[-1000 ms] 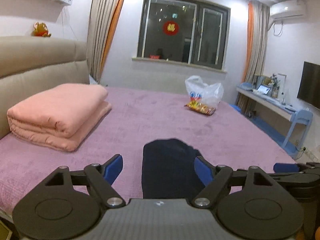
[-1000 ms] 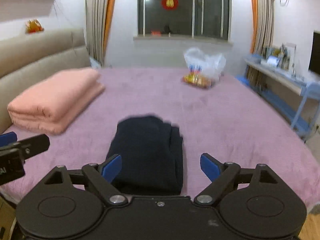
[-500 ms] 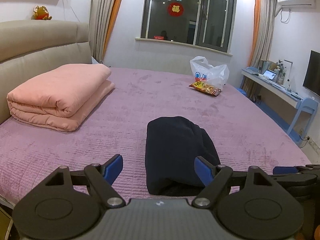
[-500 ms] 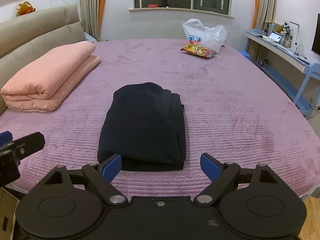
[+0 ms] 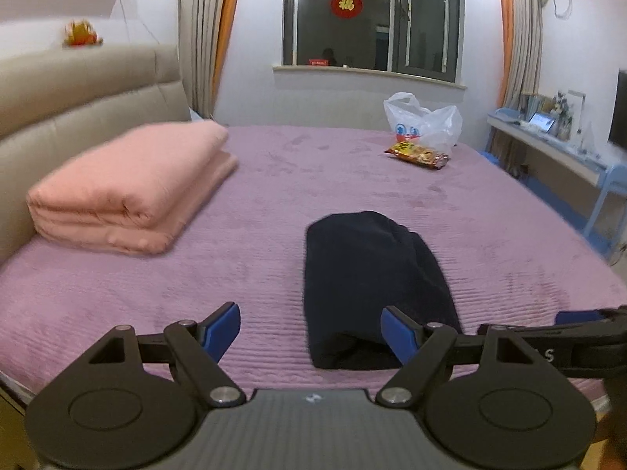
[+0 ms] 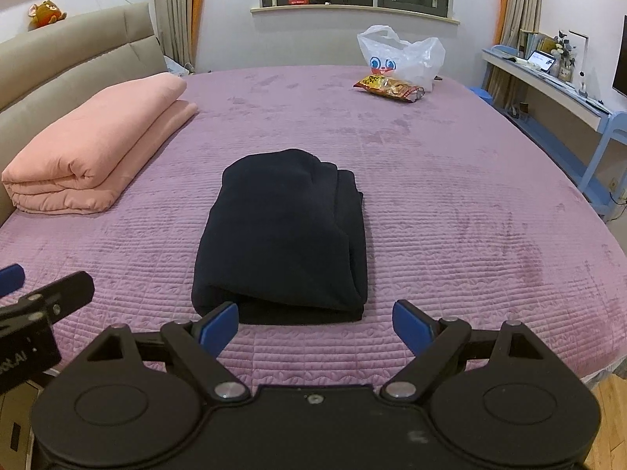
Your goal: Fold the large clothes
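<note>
Both tools hang over the near edge of the bed point(image 6: 450, 203), empty and wide open: the left tool point(image 5: 311, 331) has its blue pads spread with only purple quilt and a corner of cloth showing between them, and the right tool point(image 6: 315, 325) stands just as wide, its pads short of the cloth and touching nothing. Taking the folded dark garment point(image 6: 282, 235) as the mark, it lies as a neat thick bundle on the purple bedspread close to the near edge, its folded end facing the tools. From the right tool's view the garment sits straight ahead between the pads; from the left tool's view the garment point(image 5: 372, 282) lies toward the right pad, which overlaps its near corner in the picture, though I cannot tell if they touch. Left of the garment, against the beige headboard point(image 6: 70, 51), rests a folded pink quilt point(image 6: 98, 145). Well beyond the garment, near the far edge under the window point(image 5: 372, 15), a white plastic bag point(image 6: 403, 55) stands with a snack packet point(image 6: 388, 88) just in front of it. Right of the garment, off the bed, runs a blue desk point(image 6: 548, 86) along the wall
</note>
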Action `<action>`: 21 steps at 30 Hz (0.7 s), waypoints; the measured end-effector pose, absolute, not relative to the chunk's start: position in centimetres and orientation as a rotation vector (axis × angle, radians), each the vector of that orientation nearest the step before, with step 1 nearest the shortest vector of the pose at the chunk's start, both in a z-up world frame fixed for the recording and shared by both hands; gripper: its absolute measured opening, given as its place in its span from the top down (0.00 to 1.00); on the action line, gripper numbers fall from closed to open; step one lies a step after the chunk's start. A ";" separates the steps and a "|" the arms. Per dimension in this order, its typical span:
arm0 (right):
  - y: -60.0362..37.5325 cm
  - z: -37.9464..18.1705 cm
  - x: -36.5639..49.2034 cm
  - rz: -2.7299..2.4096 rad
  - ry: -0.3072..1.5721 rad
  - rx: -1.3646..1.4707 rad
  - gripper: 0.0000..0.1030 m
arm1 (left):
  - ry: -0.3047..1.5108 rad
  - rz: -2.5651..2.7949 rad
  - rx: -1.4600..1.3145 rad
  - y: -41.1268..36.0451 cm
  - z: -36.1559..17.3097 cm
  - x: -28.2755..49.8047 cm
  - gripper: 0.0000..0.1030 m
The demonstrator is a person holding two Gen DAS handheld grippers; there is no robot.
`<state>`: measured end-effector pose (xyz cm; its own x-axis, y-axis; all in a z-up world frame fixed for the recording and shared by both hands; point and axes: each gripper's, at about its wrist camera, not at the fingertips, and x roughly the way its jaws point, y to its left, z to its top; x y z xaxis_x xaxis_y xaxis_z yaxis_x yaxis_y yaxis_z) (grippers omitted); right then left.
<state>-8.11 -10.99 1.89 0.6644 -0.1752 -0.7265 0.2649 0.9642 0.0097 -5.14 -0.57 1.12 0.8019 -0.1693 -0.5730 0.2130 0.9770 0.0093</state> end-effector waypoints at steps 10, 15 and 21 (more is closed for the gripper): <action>-11.0 2.2 -8.4 -0.247 0.803 0.130 0.02 | 0.629 -0.210 0.052 -0.1 1.1 -4.9 0.21; -11.1 2.0 -8.4 -0.242 0.812 0.138 0.02 | 0.632 -0.220 0.049 -0.3 1.0 -5.2 0.21; -11.0 2.0 -8.5 -0.242 0.812 0.141 0.02 | 0.630 -0.218 0.059 -0.4 1.0 -5.3 0.21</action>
<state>-8.53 -10.97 2.03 0.6626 -0.1592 -0.7318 0.2671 0.9631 0.0323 -5.28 -0.42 0.96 0.7859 -0.1838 -0.5905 0.2194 0.9756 -0.0117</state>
